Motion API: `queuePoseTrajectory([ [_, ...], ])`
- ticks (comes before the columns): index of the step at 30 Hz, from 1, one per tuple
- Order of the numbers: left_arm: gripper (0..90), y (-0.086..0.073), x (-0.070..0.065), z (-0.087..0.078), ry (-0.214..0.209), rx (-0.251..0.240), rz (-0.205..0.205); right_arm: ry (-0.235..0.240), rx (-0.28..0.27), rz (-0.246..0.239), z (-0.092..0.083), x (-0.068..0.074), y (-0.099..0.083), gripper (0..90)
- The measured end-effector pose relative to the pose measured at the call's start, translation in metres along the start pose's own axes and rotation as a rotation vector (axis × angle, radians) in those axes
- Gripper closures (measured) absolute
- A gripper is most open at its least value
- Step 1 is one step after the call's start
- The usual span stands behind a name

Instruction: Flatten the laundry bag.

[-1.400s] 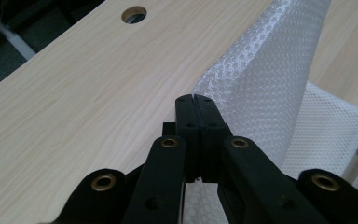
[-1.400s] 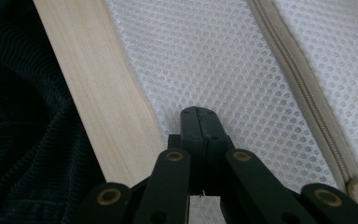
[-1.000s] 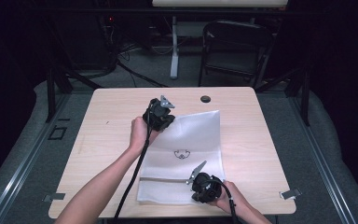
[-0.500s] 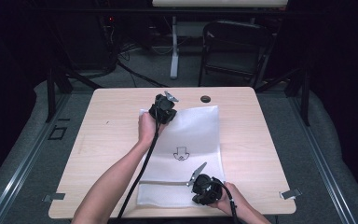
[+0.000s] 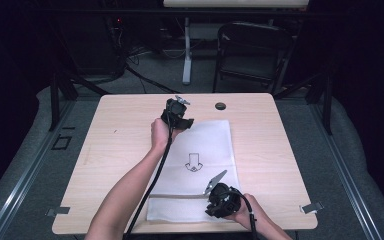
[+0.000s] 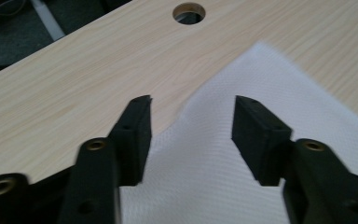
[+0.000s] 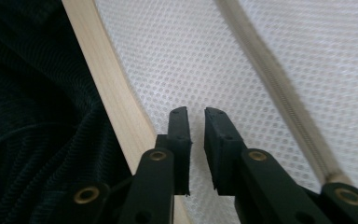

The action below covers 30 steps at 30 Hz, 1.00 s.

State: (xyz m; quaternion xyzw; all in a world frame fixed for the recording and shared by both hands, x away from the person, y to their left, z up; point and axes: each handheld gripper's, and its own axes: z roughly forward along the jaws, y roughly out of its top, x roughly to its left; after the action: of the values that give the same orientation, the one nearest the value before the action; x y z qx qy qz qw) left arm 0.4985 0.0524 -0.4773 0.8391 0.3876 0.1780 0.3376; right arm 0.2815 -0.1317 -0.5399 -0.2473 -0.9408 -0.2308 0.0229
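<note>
Dark surroundings framed a pale wooden table, with black frame legs at the left, cables and a white post on the floor behind, and a black chair beyond the far edge. On the table lay a white mesh bag, flat, running from near the far centre to the near edge, with a black arrow mark printed at its middle and a zip line crossing close to its near end. A round cable hole sat in the tabletop just beyond the bag's far right corner.

Left side: the left gripper was held over the bag's far left corner, forearm reaching in from the bottom edge, cable trailing back along it. Its jaws had just been opening; in the left gripper view they stood apart, the bag's corner lying on the table between and ahead of them, the pads pressing on nothing.

Right side: the right gripper was held low at the near edge over the bag's zip end. Its jaws had just parted slightly; in the right gripper view a narrow gap showed between the pads, mesh visible through it, nothing clamped
</note>
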Motion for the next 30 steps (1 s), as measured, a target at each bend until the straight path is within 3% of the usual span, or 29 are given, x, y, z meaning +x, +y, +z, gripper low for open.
queuePoseTrajectory([
  [4,30.7,0.0,-0.002,-0.008,-0.018,-0.02,0.007,-0.011,-0.028,0.026,-0.012,-0.006,-0.001,67.1],
  [6,22.4,-0.001,-0.004,-0.015,-0.046,-0.026,0.013,-0.036,-0.058,0.064,-0.023,-0.014,-0.005,52.6],
  [7,22.4,-0.003,-0.006,-0.018,-0.059,-0.026,0.016,-0.036,-0.058,0.064,-0.023,-0.014,-0.005,52.6],
  [10,15.8,-0.01,-0.014,-0.027,-0.093,-0.038,0.031,-0.048,-0.094,0.092,-0.034,-0.024,-0.012,34.4],
  [12,13.1,-0.015,-0.02,-0.034,-0.118,-0.044,0.047,-0.085,-0.103,0.117,-0.046,-0.032,-0.019,19.8],
  [13,12.2,-0.018,-0.023,-0.038,-0.131,-0.046,0.051,-0.085,-0.103,0.117,-0.046,-0.032,-0.019,19.8],
  [14,11.3,-0.021,-0.026,-0.041,-0.142,-0.047,0.053,-0.105,-0.125,0.147,-0.053,-0.036,-0.025,14.9],
  [15,10.3,-0.028,-0.032,-0.049,-0.169,-0.061,0.059,-0.126,-0.125,0.148,-0.056,-0.039,-0.029,14.5],
  [17,10.1,-0.031,-0.035,-0.053,-0.176,-0.063,0.068,-0.124,-0.138,0.163,-0.059,-0.041,-0.032,13.9],
  [20,7.0,-0.047,-0.045,-0.065,-0.224,-0.078,0.07,-0.146,-0.164,0.183,-0.064,-0.049,-0.041,12.6],
  [24,5.5,-0.062,-0.057,-0.076,-0.243,-0.079,0.095,-0.156,-0.159,0.185,-0.066,-0.05,-0.043,12.3],
  [30,4.5,-0.082,-0.071,-0.078,-0.266,-0.054,0.134,-0.159,-0.155,0.187,-0.065,-0.055,-0.046,14.6],
])
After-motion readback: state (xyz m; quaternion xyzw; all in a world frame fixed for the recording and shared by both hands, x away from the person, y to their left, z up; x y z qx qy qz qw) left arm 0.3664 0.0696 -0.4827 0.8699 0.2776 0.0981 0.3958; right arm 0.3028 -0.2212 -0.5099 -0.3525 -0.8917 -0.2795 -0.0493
